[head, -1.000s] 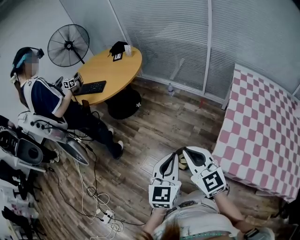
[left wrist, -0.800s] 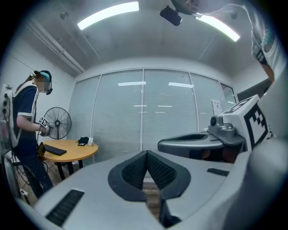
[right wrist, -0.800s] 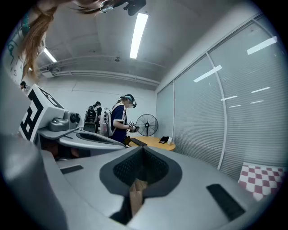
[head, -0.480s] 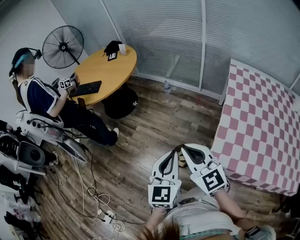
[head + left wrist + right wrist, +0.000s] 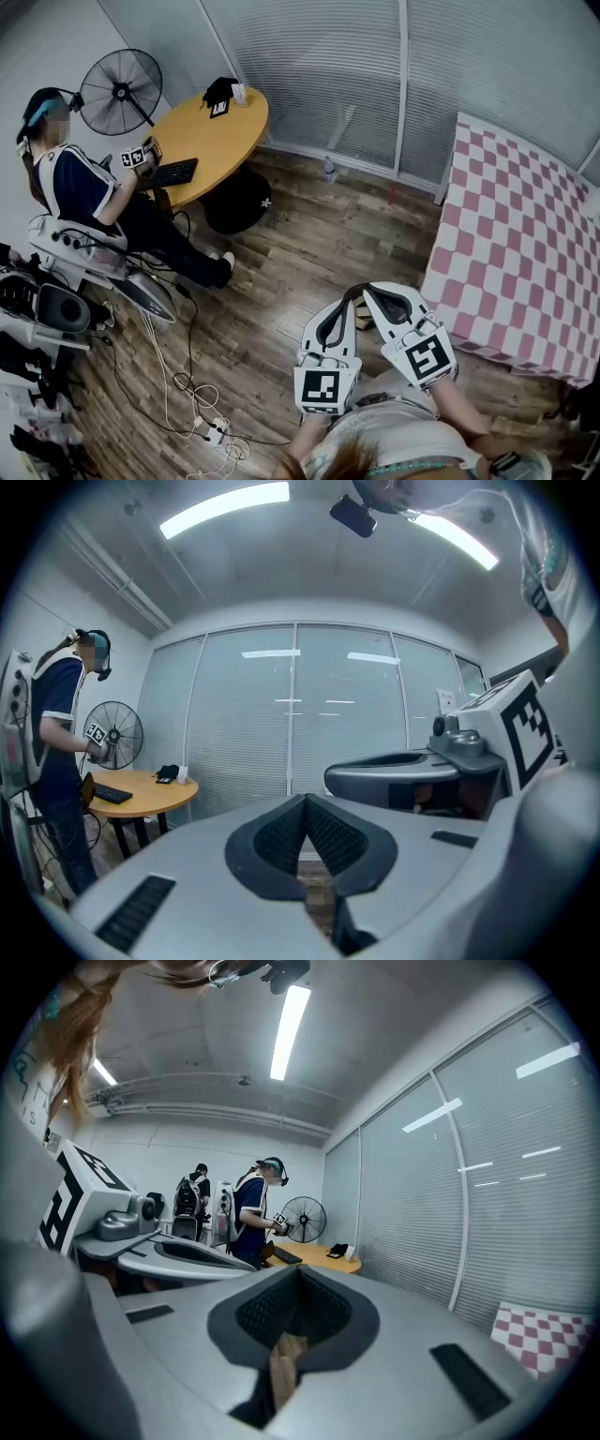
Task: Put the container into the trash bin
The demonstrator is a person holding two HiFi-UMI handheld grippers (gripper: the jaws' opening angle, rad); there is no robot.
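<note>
Nearest to the body, the left gripper (image 5: pixel 305 803) had its jaws pressed together with nothing between them, and the right gripper (image 5: pixel 298 1274) was closed in the same way, also empty. Their shells were smooth grey plastic and the pads were black with a fine ribbed surface.

No view showed the container or the trash bin, so where they were I could not tell. Closed, empty grippers fit a moment before the container is fetched, and equally one after it went into the bin. For either, I judge it was wise to hold both grippers level, close to the body, and away from the white cables (image 5: pixel 202 412) lying loose on the floor.

The floor (image 5: pixel 309 244) was of dark wooden planks. At the right hung a soft cloth (image 5: pixel 525 216) in pink and white squares. Farther off stood a round table (image 5: pixel 211 141) of yellow wood with a flat black keyboard (image 5: pixel 171 173), where a person (image 5: pixel 84 187) sat. Behind were a wire-caged fan (image 5: pixel 120 91) and pale slatted blinds (image 5: pixel 309 66).
</note>
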